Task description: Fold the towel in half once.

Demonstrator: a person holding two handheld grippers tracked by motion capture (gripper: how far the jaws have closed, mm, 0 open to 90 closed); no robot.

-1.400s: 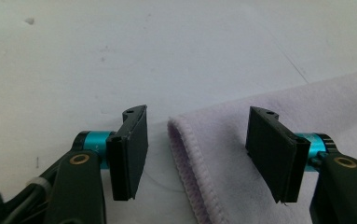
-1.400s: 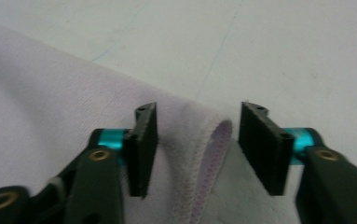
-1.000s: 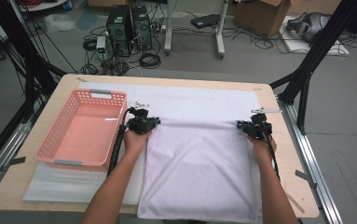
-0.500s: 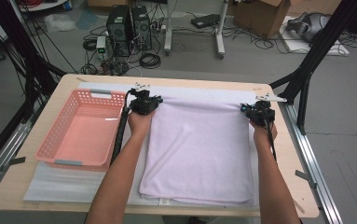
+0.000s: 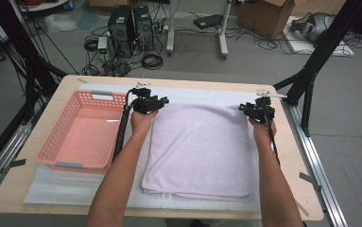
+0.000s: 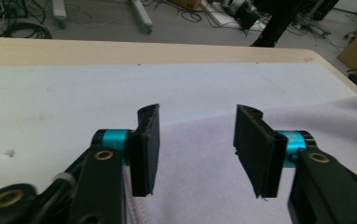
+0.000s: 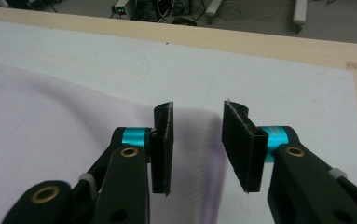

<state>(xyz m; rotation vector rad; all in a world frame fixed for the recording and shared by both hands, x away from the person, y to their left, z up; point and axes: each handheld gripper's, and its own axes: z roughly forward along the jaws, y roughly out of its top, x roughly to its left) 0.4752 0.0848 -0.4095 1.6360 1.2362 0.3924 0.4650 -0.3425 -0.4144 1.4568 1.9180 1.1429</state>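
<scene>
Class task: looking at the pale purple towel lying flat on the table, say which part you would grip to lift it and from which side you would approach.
Probably grip the towel at its two far corners, coming from the person's side. It lies flat, and the open left tool and right tool sit over them.

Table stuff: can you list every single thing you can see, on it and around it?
towel: 1, pale lilac, folded flat on the middle of the table
basket: 1, pink plastic, empty, left of the towel
sheet: 1, white, spread under the towel and basket
table: 1, light wood
computer towers: 2, black, on the floor beyond the table
cardboard box: 1, brown, floor at far right
cables: several, black, on the floor
left gripper: 1, black, open, at the towel's far left corner
right gripper: 1, black, open, at the towel's far right corner
forearms: 2, coming in from the bottom
</scene>
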